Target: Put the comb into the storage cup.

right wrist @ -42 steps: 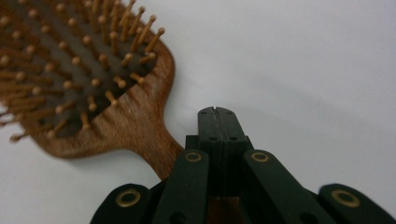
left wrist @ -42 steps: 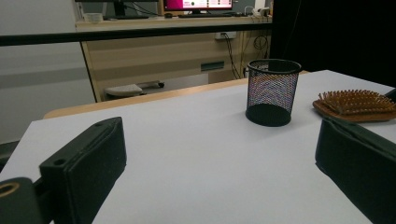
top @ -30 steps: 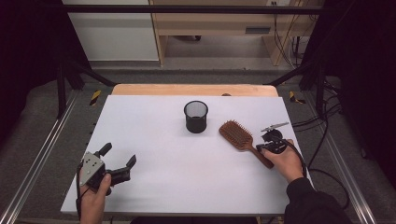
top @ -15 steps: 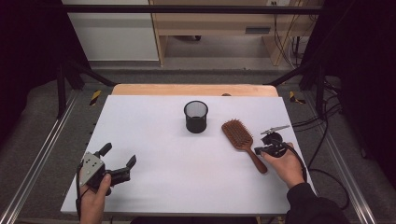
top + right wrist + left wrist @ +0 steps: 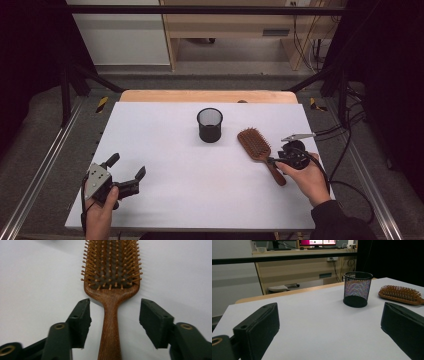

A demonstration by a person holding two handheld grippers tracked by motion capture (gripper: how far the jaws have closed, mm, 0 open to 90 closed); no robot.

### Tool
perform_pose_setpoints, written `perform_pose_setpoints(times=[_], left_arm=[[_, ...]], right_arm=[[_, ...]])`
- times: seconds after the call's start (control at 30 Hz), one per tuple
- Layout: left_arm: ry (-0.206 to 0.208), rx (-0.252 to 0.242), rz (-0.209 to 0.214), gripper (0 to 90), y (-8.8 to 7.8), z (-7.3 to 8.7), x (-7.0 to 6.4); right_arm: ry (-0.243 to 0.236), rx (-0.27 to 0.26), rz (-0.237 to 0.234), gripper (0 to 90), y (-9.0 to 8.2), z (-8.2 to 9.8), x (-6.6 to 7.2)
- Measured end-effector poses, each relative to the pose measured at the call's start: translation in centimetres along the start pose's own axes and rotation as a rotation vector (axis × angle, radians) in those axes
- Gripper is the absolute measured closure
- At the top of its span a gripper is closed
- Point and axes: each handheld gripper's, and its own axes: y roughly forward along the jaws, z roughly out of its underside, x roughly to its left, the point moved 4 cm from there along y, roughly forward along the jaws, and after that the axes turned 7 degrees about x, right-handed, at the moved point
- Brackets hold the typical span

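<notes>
A wooden paddle hairbrush (image 5: 254,142) lies bristles up on the white table (image 5: 165,130), right of centre, its handle pointing to the near right. My right gripper (image 5: 272,161) straddles that handle. In the right gripper view the jaws have just been opening and now stand apart on either side of the handle (image 5: 111,322), pads clear of the wood, so the right gripper (image 5: 113,307) is open. My left gripper (image 5: 128,166) rests at the near left, wide open with nothing between its jaws (image 5: 329,315). The brush (image 5: 400,293) lies far off to its right.
A black mesh pen cup (image 5: 210,125) stands upright near the table's middle, just left of the brush head; the left gripper view has the cup (image 5: 357,288) ahead. Metal rails run along both table sides, and cables trail at the right.
The right gripper's jaws have spread apart from around the brush handle, and the hand has shifted slightly. The brush lies much where it was. The left gripper has not moved.
</notes>
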Motion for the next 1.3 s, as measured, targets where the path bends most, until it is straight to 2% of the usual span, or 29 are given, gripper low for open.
perform_pose_setpoints(times=[0.03,0.07,0.1,0.13,0.17,0.2,0.3,0.6,0.73,0.77,0.8,0.87,0.9,0.97,1.0,1.07,1.3], left_arm=[[-0.001,0.001,-0.001,2.1,0.0,0.0,0.0],[-0.001,0.001,-0.001,2.1,0.0,0.0,0.0],[-0.001,0.0,-0.001,2.1,0.0,0.0,0.0],[-0.001,0.0,-0.001,2.1,0.0,0.0,0.0],[-0.001,0.001,-0.001,2.1,0.0,0.0,0.0],[-0.001,0.001,-0.001,2.1,0.0,0.0,0.0],[-0.001,0.001,-0.001,2.1,0.0,0.0,0.0],[-0.001,0.001,0.001,2.1,0.0,0.0,0.0],[-0.001,0.001,0.001,2.1,0.0,0.0,0.1],[-0.001,0.0,0.0,2.1,0.0,0.0,0.1],[-0.001,0.0,0.0,2.1,0.0,0.0,0.1],[-0.001,0.0,0.002,2.1,0.0,0.0,0.0],[-0.001,0.0,0.002,2.1,0.0,0.0,0.0],[-0.001,0.0,0.002,2.1,0.0,0.0,0.0],[-0.001,0.0,0.002,2.1,0.0,0.0,0.0],[-0.002,-0.002,0.001,2.1,0.0,0.0,0.0],[-0.003,-0.002,0.001,2.1,0.0,0.0,0.1]], right_arm=[[-0.003,-0.006,0.006,32.5,0.0,-0.1,0.1],[-0.003,-0.006,0.006,32.5,0.0,-0.1,0.1],[-0.02,-0.011,0.019,23.3,0.2,-0.1,0.3],[-0.026,-0.012,0.027,18.8,0.3,-0.2,0.3],[-0.026,-0.012,0.027,18.8,0.3,-0.2,0.3],[-0.022,-0.01,0.033,12.6,0.6,-0.2,0.4],[-0.011,0.011,0.03,7.0,1.1,-0.2,0.4],[-0.032,0.063,0.029,7.6,2.4,0.0,0.8],[-0.039,0.099,0.027,13.5,2.8,0.0,0.9],[-0.044,0.123,0.025,22.7,3.0,0.1,1.0],[-0.044,0.123,0.025,22.7,3.0,0.1,1.0],[-0.04,0.153,0.023,31.4,3.2,0.1,1.0],[-0.04,0.153,0.023,31.4,3.2,0.1,1.0],[-0.039,0.163,0.035,40.6,3.3,0.0,0.9],[-0.039,0.163,0.035,40.6,3.3,0.0,0.9],[-0.039,0.172,0.039,48.9,3.4,-0.1,0.8],[-0.054,0.199,0.056,59.8,3.7,0.0,0.8]])
